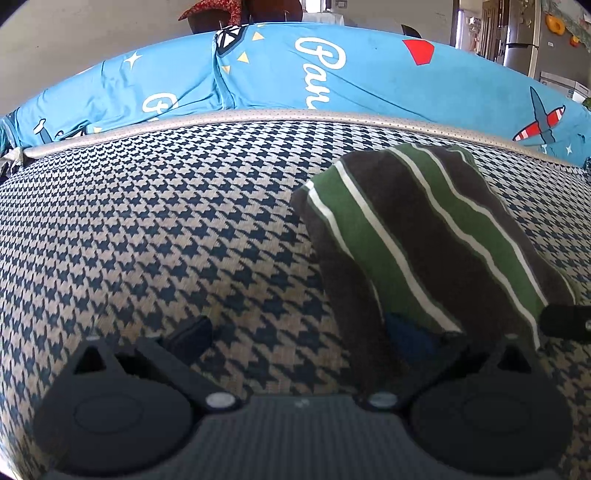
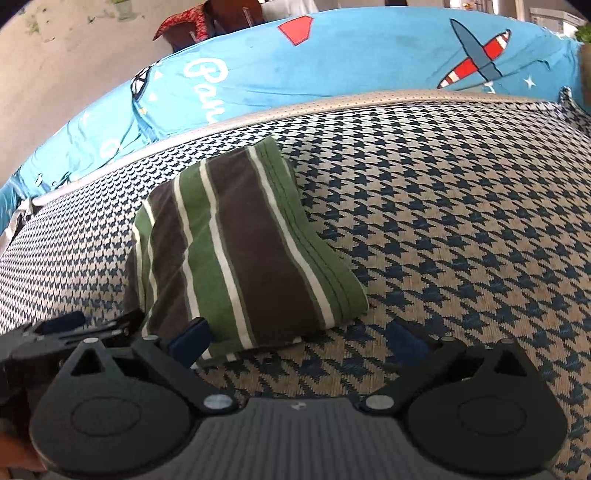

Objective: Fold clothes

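Note:
A folded garment (image 1: 424, 236) with green, brown and white stripes lies on the houndstooth surface (image 1: 166, 229). In the left wrist view it sits right of centre. My left gripper (image 1: 301, 336) is open wide, and its right fingertip (image 1: 410, 338) sits at the garment's near edge, partly hidden by the cloth. In the right wrist view the garment (image 2: 240, 251) lies left of centre. My right gripper (image 2: 298, 339) is open too, with its left fingertip (image 2: 190, 338) touching the near edge. Neither gripper holds cloth. The left gripper's body (image 2: 55, 332) shows at the left.
A beige piped rim (image 1: 277, 116) bounds the patterned surface at the back. Behind it lies a bright blue sheet (image 1: 332, 74) printed with planes and lettering. A red cloth (image 1: 214, 11) and dark furniture stand farther back. Bare houndstooth surface (image 2: 461, 221) stretches to the garment's right.

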Demonstrator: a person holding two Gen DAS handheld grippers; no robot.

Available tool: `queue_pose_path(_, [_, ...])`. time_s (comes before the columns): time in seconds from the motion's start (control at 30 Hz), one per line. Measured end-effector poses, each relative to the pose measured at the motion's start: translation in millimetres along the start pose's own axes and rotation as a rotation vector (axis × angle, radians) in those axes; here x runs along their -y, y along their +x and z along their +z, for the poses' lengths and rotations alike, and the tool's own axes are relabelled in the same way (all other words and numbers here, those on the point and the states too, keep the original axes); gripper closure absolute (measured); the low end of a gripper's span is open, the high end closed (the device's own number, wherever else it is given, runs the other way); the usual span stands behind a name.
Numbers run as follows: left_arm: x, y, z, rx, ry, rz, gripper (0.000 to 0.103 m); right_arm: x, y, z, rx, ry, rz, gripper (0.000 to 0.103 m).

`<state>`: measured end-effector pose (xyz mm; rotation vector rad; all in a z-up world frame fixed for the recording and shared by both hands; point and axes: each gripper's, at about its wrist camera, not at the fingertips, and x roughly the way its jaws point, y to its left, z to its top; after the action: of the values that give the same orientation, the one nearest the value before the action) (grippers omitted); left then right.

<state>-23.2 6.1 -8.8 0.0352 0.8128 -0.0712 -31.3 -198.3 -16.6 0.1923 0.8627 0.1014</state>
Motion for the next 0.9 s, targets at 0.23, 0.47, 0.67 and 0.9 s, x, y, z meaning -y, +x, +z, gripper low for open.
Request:
queue_pose_path(0.23, [1, -10, -9, 0.007, -0.008, 0.007, 0.000, -1, 2, 0, -0.009, -0.022, 0.003, 0.000])
queue_pose_path(0.47, [5, -20, -17, 0.007, -0.004, 0.012, 0.000, -5, 4, -3, -0.017, -0.090, -0.005, 0.000])
queue_pose_path(0.67, [6, -26, -20, 0.002, -0.007, 0.013, 0.000, -11, 5, -8, -0.022, -0.157, -0.032, 0.000])
queue_pose_path(0.9, [7, -30, -25, 0.001, -0.010, 0.020, 0.000, -19, 3, -20, -0.013, -0.235, -0.082, 0.000])
